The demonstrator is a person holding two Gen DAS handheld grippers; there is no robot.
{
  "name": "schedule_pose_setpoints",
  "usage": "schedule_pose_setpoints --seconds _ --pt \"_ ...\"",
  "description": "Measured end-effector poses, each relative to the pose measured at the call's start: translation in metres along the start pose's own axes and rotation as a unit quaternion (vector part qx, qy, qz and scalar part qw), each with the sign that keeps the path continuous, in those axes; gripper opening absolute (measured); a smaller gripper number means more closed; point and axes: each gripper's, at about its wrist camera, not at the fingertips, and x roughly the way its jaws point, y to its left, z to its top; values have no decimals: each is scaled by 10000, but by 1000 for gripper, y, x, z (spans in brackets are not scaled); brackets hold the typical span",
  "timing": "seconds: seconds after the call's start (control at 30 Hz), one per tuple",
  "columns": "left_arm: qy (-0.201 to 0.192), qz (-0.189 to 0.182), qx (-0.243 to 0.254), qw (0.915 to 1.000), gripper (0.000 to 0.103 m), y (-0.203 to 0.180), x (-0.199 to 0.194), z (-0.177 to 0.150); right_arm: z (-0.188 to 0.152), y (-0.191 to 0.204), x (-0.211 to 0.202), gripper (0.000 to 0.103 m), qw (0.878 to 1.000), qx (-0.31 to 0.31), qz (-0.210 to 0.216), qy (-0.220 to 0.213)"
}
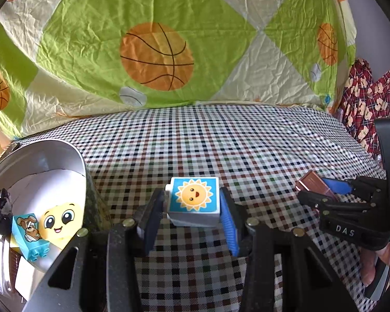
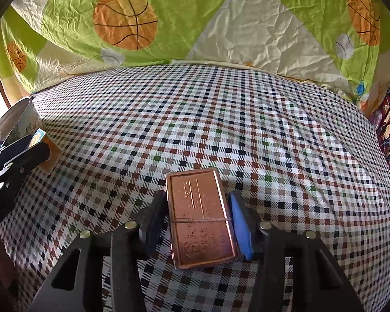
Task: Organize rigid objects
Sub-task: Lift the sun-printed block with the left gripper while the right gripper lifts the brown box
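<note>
My left gripper point(image 1: 192, 209) is shut on a white toy block with a blue sun sticker point(image 1: 194, 199), held just above the checked cloth. At the left edge stands a round metal tin point(image 1: 72, 153); inside lie a yellow smiling-face toy point(image 1: 57, 221) and a blue block with a dog picture point(image 1: 30, 234). In the right wrist view my right gripper point(image 2: 195, 217) is shut on a copper-coloured flip lighter point(image 2: 200, 218), its pads pressing both long sides. From the left wrist view that same gripper point(image 1: 322, 189) holds the lighter point(image 1: 313, 182) at the right.
The checked cloth point(image 2: 221, 119) covers the surface. A green and cream quilt with basketballs point(image 1: 156, 54) rises behind it. Red patterned fabric point(image 1: 364, 104) lies at the far right. In the right wrist view the tin point(image 2: 18, 119) and left gripper sit at the far left.
</note>
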Motion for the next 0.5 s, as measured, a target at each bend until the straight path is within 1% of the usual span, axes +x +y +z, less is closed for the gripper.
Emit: schedule_pose_setpoints --seconds 0.1,0.3,0.33,0.43,0.5 --pt "-142 33 -19 9999 42 1 -6 -1 -3 -3 -11 51 9996 128 -30 -240" --pt "-490 146 -45 9987 42 2 -20 -3 -11 -3 -39 50 9956 312 -90 -877" --pt "-554 169 -56 9983 42 3 -22 -3 -12 -3 -44 48 9943 343 -107 -1004" --pt "-783 210 -109 9967 42 5 -31 -4 -15 -2 -59 48 9884 482 -90 -1440" --pt "-892 244 -118 9956 42 6 -35 -5 -17 -1 -67 48 9848 468 -102 -1669"
